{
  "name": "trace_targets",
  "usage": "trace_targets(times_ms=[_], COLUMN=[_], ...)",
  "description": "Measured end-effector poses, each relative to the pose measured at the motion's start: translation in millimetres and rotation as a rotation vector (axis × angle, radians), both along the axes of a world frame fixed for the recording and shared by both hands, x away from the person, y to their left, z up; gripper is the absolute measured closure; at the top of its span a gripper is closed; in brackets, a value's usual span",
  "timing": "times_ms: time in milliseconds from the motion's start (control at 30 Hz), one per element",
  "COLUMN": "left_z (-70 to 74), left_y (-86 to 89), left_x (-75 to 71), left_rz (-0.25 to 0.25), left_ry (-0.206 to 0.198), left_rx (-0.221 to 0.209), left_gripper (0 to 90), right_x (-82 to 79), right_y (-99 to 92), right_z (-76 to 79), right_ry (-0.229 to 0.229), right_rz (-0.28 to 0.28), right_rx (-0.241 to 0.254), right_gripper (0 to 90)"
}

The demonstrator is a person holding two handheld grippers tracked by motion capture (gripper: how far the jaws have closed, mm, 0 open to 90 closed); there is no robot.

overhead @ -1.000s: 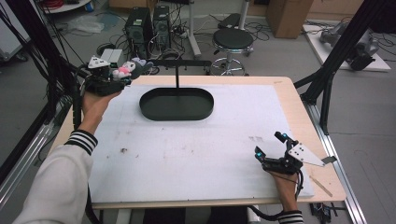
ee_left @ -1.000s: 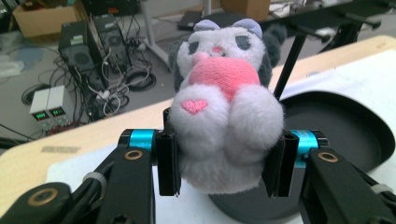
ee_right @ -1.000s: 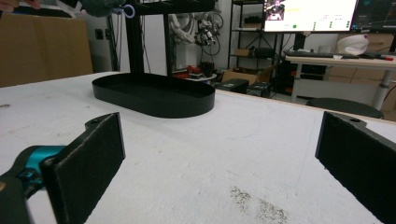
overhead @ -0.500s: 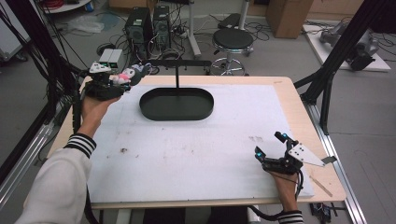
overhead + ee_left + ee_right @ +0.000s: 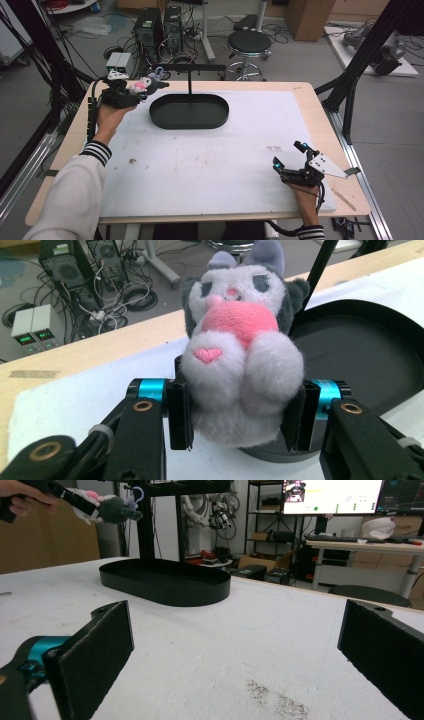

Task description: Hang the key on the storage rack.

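Left gripper sits at the far left corner of the counter, held in the person's left hand. Its jaws are clenched on a plush toy, pads pressing into the soft lower body from both sides. The toy is grey and white with a pink heart on the chest, a smaller pink heart on the belly, and purple ears. In the left gripper view it sits upright between the jaws, facing the camera.

In the high view the plush toy is off the counter surface, just beside the left end of the black oval tray, near its rim. A black stand with a horizontal bar rises from the far side of the tray. In the right gripper view the toy hangs in the air close to the bar's left end; contact with the bar cannot be told.

Right gripper rests low at the near right of the counter, well apart from the tray. Its jaws are released, wide apart, nothing between them; white mat visible in the gap.
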State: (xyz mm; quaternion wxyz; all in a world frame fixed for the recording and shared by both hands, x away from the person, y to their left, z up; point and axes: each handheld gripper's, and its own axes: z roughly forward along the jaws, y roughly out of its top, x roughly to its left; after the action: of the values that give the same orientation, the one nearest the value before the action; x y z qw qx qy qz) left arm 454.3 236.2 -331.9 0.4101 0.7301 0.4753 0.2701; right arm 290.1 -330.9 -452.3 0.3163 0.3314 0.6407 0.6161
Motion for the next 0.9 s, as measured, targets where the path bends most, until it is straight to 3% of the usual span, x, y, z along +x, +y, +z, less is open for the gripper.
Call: trace_targets(times_ms=[267,300,433,467,500,533,567,600,633,667,700,733,767,800,833,867,900], left_z=[-8.2,-9.6,-13.2,-13.2,-15.4,-15.4,-17.6,-17.6,-17.0,-17.0,-14.2,-14.2,-12.5,-12.5,-13.4,-13.4,-16.3], left_y=[1.6,4.8,10.4,10.4,13.5,13.5,16.2,16.2,20.0,20.0,22.7,22.7,25.9,25.9,29.3,29.3,32.8], left_x=[6.8,7.4,5.5,5.5,1.1,1.1,-3.9,-3.9,-12.6,-12.6,-24.7,-24.7,-37.6,-37.6,-51.2,-51.2,-65.5], left_rz=[0.011,-0.035,-0.092,-0.092,-0.142,-0.142,-0.195,-0.195,-0.236,-0.236,-0.282,-0.282,-0.300,-0.300,-0.313,-0.313,-0.330], left_ry=[0.015,-0.011,-0.049,-0.049,-0.093,-0.093,-0.112,-0.112,-0.119,-0.119,-0.171,-0.171,-0.195,-0.195,-0.212,-0.212,-0.217], left_rx=[-0.036,-0.061,-0.109,-0.109,-0.125,-0.125,-0.171,-0.171,-0.259,-0.259,-0.281,-0.281,-0.266,-0.266,-0.240,-0.240,-0.236], left_gripper=[54.6,53.6,46.6,41.4,36.7,31.7,20.8,12.0,7.5,6.1,4.5,1.7,1.7,1.7,1.7,1.7,1.7], right_x=[0.1,-0.1,-0.8,-0.8,-0.7,-0.9,-1.6,-1.4,-1.7,-1.7,-1.7,-1.7,-1.3,-1.4,-1.5,-1.5,-1.8], right_y=[-0.3,-0.3,-0.9,-0.9,-1.1,-1.2,-1.1,-1.3,-1.4,-1.4,-1.6,-1.6,-1.5,-1.2,-1.2,-1.2,-1.3], right_z=[-0.2,-0.2,-0.5,-0.5,-0.6,-0.7,-0.7,-0.8,-1.0,-1.0,-0.9,-0.9,-0.9,-0.9,-0.9,-0.9,-1.0], right_ry=[-0.004,-0.004,-0.004,-0.004,-0.015,-0.016,-0.012,-0.017,-0.014,-0.014,-0.012,-0.012,-0.020,-0.021,-0.021,-0.021,-0.021], right_rz=[-0.001,-0.001,-0.001,-0.001,-0.002,-0.001,0.002,0.001,0.000,0.000,0.002,0.002,0.000,0.000,0.000,0.000,0.001], right_rx=[0.007,0.008,0.017,0.017,0.016,0.015,0.018,0.019,0.023,0.023,0.023,0.023,0.016,0.018,0.018,0.018,0.019], right_gripper=[0.4,0.4,0.4,0.4,0.4,0.4,0.4,0.4,0.4,0.4,0.4,0.4,0.4,0.4,0.4,0.4,0.4])
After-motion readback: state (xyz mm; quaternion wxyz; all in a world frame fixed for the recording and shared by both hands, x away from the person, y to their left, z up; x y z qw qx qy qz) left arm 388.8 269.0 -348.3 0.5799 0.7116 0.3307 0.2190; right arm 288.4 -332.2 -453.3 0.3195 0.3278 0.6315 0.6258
